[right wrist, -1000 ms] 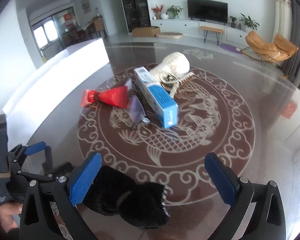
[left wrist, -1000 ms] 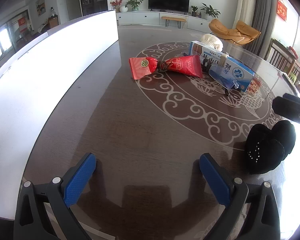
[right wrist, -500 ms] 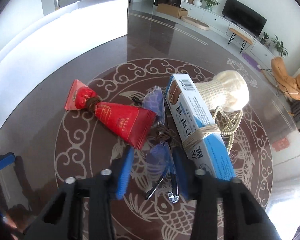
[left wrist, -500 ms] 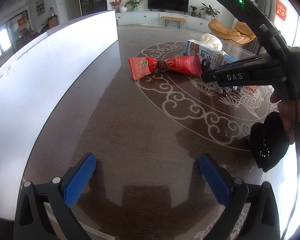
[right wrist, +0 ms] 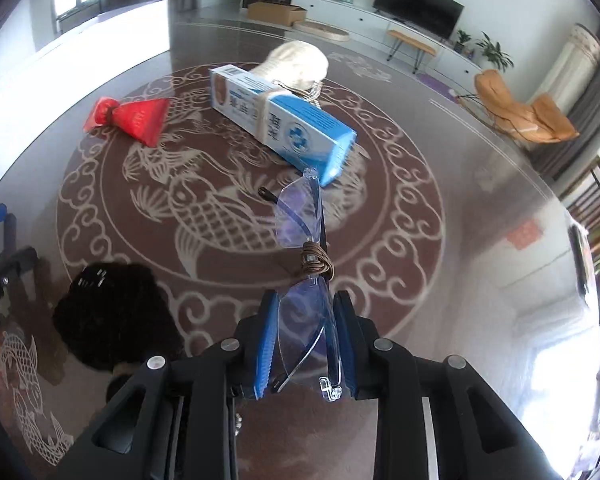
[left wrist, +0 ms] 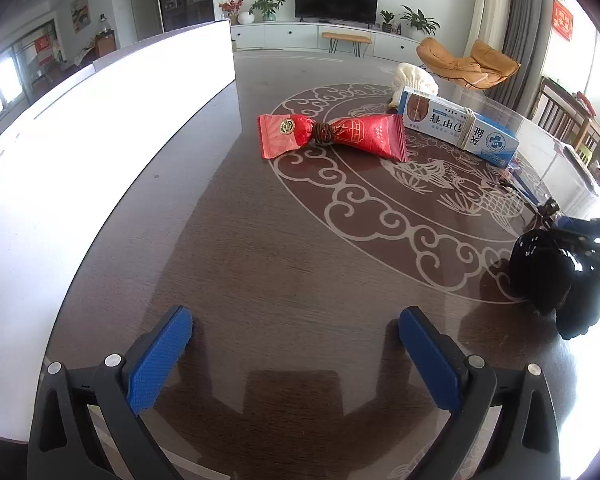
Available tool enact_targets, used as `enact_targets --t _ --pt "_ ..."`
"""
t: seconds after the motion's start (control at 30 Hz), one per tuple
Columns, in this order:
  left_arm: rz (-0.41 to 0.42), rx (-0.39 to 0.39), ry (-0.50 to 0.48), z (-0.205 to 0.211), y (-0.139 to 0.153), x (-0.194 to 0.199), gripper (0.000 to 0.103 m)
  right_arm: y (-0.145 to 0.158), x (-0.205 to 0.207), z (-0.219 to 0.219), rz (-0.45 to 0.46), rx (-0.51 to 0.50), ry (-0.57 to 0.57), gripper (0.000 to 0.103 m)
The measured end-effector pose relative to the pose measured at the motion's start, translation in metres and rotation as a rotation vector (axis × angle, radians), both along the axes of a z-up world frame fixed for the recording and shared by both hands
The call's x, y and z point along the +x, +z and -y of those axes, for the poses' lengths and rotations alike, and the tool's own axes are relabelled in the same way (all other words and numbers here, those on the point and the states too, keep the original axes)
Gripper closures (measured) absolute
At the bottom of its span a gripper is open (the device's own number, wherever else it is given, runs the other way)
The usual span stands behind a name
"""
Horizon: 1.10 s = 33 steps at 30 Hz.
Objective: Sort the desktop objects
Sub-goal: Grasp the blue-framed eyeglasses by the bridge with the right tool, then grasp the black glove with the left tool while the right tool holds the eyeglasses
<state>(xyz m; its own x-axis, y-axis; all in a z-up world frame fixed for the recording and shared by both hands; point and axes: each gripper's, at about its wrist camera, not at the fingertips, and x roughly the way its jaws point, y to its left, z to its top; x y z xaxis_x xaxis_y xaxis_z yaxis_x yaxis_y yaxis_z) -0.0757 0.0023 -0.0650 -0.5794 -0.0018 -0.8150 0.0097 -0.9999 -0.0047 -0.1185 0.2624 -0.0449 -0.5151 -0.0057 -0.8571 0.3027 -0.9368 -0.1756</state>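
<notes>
My right gripper [right wrist: 307,300] is shut on a pair of rimless glasses [right wrist: 298,216] with a brown cord wound round the bridge. One lens sits between the blue pads and the other sticks out forward above the table. A black fuzzy item [right wrist: 112,316] [left wrist: 540,268] lies beside it to the left. Farther off lie a red packet tied with cord [left wrist: 332,134] [right wrist: 130,118], a blue and white box [left wrist: 456,126] [right wrist: 284,120] and a cream knitted pouch [right wrist: 298,64]. My left gripper [left wrist: 296,320] hangs open over bare table with nothing between its fingers.
The dark round table [left wrist: 260,240] bears a pale fish and cloud pattern. A bright white panel [left wrist: 100,140] runs along its left side. Chairs stand beyond the right edge, and a living room with a television lies behind.
My right gripper left the black fuzzy item, swung to the glasses between the red packet and the box, shut on them and carried them away. The left gripper stayed still.
</notes>
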Motion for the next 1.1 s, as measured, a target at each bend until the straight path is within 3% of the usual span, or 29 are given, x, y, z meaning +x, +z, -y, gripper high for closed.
enact_targets --t 0.17,0.33,0.57,0.7,0.93,1.1 --pt "0.002 0.005 0.0 0.003 0.0 0.001 0.0 0.002 0.044 -0.012 -0.025 -0.065 -0.102 0.074" --pt "-0.003 0.067 0.021 0.014 0.004 0.004 0.0 0.002 0.075 0.04 -0.054 -0.104 -0.032 0.074" --pt "-0.029 0.337 0.152 0.065 0.011 0.018 0.0 -0.003 0.082 0.114 -0.091 -0.159 -0.049 0.074" --pt "-0.038 0.403 0.153 0.072 0.014 0.023 0.0 -0.005 0.077 0.125 -0.107 -0.125 -0.041 0.074" --pt "-0.085 0.329 -0.09 0.012 0.033 0.031 0.0 -0.003 0.083 0.047 -0.127 -0.086 -0.167 0.074" --pt "-0.041 0.139 -0.115 -0.023 0.025 0.035 0.0 -0.003 0.1 0.022 -0.136 -0.119 -0.19 0.074"
